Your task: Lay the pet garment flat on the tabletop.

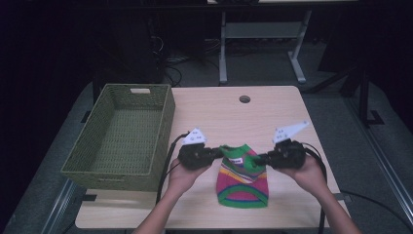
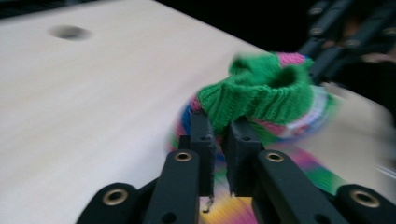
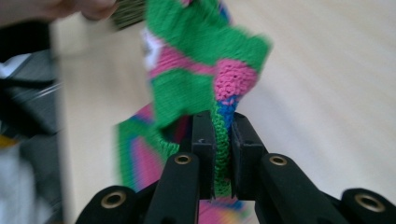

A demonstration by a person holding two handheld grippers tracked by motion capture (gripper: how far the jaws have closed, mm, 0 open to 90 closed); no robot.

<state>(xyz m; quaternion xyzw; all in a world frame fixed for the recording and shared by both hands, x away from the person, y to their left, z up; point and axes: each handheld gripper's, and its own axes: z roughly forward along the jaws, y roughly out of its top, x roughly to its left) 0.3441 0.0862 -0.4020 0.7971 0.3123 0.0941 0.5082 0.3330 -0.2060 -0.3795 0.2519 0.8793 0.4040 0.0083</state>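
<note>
A small knitted garment striped in green, pink, blue and yellow (image 1: pixel 242 178) lies near the front edge of the worktop (image 1: pixel 229 112), right of the middle, its lower part flat on the wood and its green ribbed collar end raised between the two tongs. A white label sits just inside the collar; in the high view it carries a dark mark, too small to read, and in the right gripper view it is a blurred white patch with no legible writing.

The left tongs (image 1: pixel 217 152) are clamped on the collar's left side. The left gripper view brings out what the high view cannot: the ribbed green knit (image 2: pixel 254 95) bunched above the closed jaws, with the collar opening showing as a hollow. The right tongs (image 1: pixel 262 159) are clamped on the garment's right shoulder edge; the right gripper view shows a green and blue seam (image 3: pixel 222 140) pinched between the jaws, with a pink patch above it.

The high view alone takes in the green woven rectangular basket (image 1: pixel 117 170), which stands along the left edge of the worktop, well apart from the garment. A round cable hole (image 1: pixel 244 99) sits near the far edge of the pale wooden top.
</note>
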